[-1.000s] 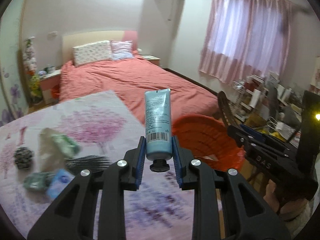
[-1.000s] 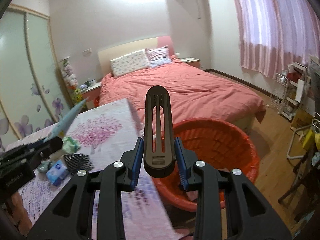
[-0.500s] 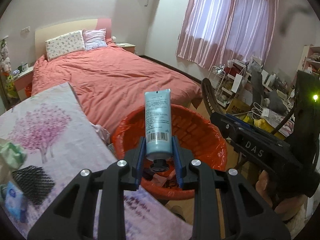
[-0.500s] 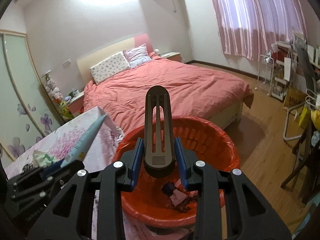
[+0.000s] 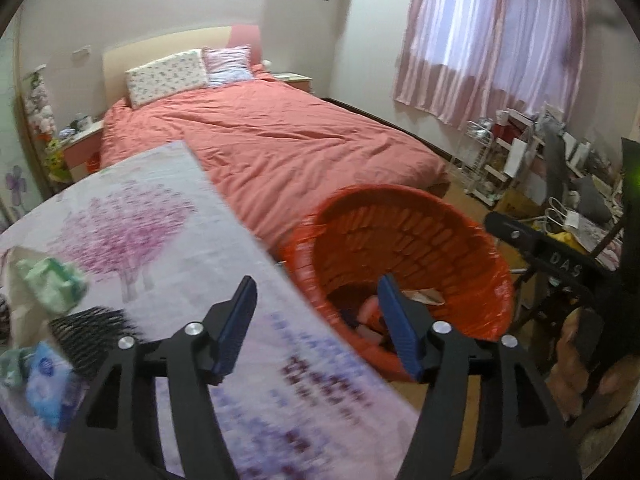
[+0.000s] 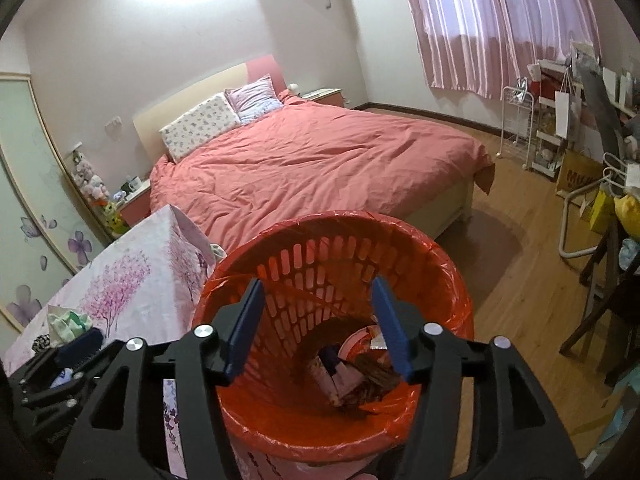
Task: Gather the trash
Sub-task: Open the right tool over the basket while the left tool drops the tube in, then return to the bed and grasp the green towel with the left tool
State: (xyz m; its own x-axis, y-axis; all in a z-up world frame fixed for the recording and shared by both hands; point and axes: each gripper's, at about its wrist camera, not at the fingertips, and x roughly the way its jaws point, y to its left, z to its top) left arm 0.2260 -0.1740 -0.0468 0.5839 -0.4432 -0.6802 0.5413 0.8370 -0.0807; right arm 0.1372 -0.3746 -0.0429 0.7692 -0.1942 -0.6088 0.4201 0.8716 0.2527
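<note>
An orange trash basket (image 6: 440, 264) with a red liner stands on the floor beside the table; it also shows in the left wrist view (image 5: 472, 236). Trash pieces (image 6: 360, 368) lie at its bottom. My right gripper (image 6: 318, 320) is open and empty, right above the basket's mouth. My left gripper (image 5: 316, 322) is open and empty, over the table's right edge next to the basket. On the table (image 5: 168, 216) at the left lie a black hairbrush (image 5: 90, 330), a green packet (image 5: 50, 284) and a blue packet (image 5: 46, 384).
A bed (image 6: 320, 160) with a salmon cover stands behind the basket and table. Shelves and clutter (image 6: 560, 132) line the right wall under pink curtains. A chair (image 6: 600, 280) stands at the right on the wooden floor.
Both grippers have opened. The blue tube has left my left gripper and the black comb-like piece has left my right gripper. My right gripper has moved over the basket.
</note>
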